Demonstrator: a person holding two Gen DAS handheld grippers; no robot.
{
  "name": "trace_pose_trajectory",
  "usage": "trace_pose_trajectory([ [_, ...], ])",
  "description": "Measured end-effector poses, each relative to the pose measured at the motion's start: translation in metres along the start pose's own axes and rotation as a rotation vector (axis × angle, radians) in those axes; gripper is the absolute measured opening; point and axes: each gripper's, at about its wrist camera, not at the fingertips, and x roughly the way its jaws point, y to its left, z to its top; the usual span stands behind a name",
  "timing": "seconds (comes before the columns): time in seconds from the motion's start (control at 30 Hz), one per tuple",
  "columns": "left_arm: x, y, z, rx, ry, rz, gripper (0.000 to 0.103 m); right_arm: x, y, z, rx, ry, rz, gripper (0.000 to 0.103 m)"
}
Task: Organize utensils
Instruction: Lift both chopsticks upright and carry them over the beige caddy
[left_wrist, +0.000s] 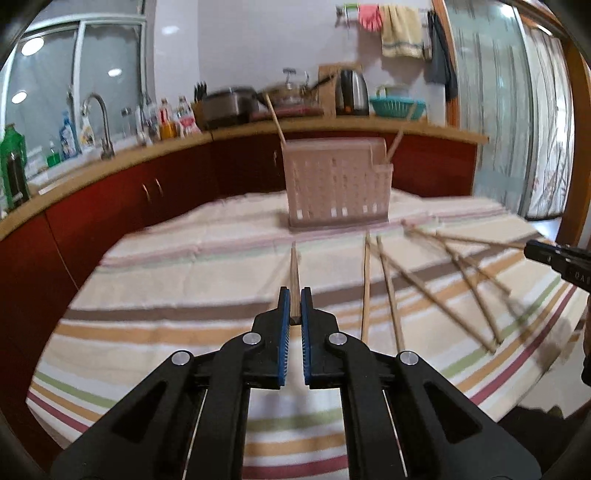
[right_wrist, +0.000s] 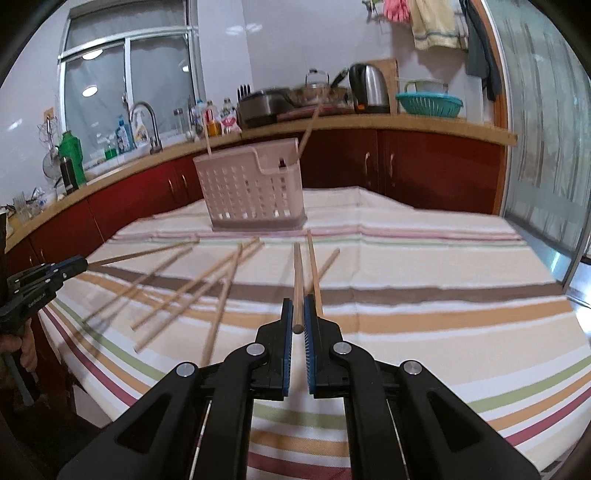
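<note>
A pink slotted utensil basket (left_wrist: 338, 182) stands at the far middle of the striped tablecloth, with two chopsticks (left_wrist: 275, 118) standing in it; it also shows in the right wrist view (right_wrist: 253, 188). My left gripper (left_wrist: 295, 295) is shut on a wooden chopstick (left_wrist: 294, 273) that points toward the basket. My right gripper (right_wrist: 298, 306) is shut on another chopstick (right_wrist: 298, 280), also pointing at the basket. Several loose chopsticks (right_wrist: 192, 288) lie scattered on the cloth between the two grippers. The right gripper also shows at the right edge of the left wrist view (left_wrist: 554, 258).
The striped tablecloth (right_wrist: 424, 295) covers the table. Behind it runs a red-fronted kitchen counter (right_wrist: 406, 122) with a sink tap (right_wrist: 147, 122), bottles, a kettle (right_wrist: 369, 88), pots and a teal basket (right_wrist: 430, 101). A glass door (right_wrist: 535, 129) is at the right.
</note>
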Motion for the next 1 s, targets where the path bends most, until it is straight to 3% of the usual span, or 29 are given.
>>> trace_pose_trajectory([
  [0.17, -0.023, 0.004, 0.026, -0.013, -0.085, 0.004, 0.006, -0.021, 0.006, 0.020, -0.006, -0.065, 0.013, 0.007],
  [0.47, -0.045, 0.008, 0.063, -0.054, -0.165, -0.041, 0.006, -0.041, 0.017, 0.046, -0.022, -0.136, 0.047, 0.007],
  [1.0, -0.014, 0.004, 0.102, -0.029, -0.228, -0.048, 0.006, -0.014, 0.030, 0.087, -0.066, -0.168, 0.080, 0.007],
])
